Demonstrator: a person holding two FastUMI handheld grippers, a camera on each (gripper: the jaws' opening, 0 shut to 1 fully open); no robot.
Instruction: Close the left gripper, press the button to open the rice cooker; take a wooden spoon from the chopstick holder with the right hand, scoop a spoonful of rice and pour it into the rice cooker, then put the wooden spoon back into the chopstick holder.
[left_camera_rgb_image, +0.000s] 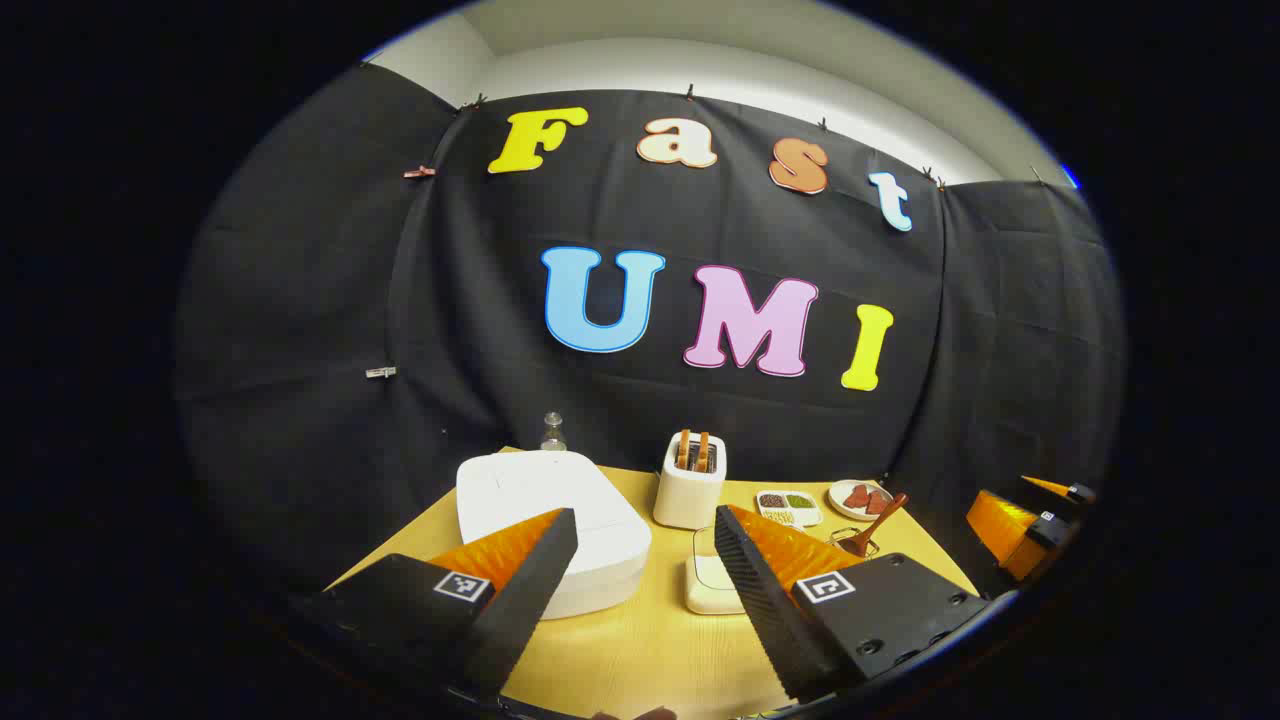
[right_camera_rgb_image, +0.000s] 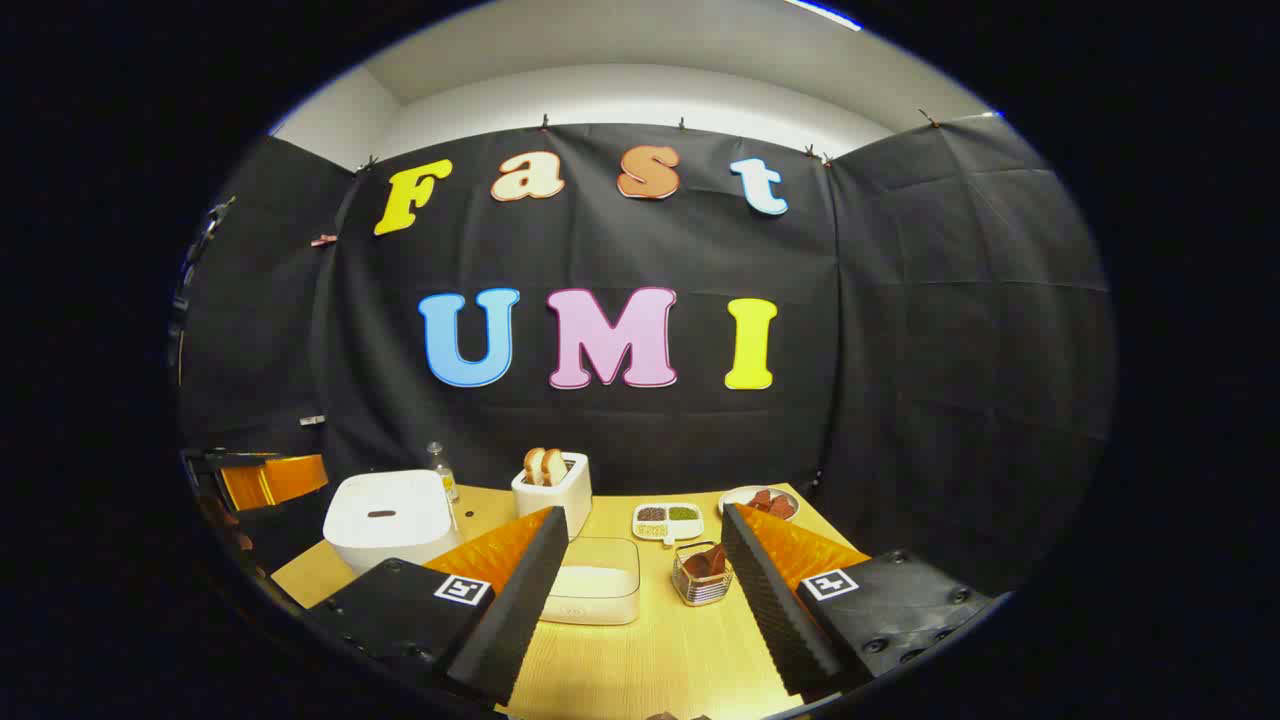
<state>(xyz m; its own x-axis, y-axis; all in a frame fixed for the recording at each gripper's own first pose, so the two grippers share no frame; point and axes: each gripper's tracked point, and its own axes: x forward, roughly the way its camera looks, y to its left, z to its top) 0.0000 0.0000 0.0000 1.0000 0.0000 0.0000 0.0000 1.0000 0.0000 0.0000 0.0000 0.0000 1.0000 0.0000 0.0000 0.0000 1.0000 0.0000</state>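
Both grippers, left gripper & right gripper, spread wide, holding nothing; wooden spoon in chopstick holder nr desk's right edge, handle tilted up-right

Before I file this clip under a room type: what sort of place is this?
Likely a staged kitchen counter inside a recording booth: a white rice cooker, a toaster holding bread and a divided dish of grains sit on a wooden table against black cloth.
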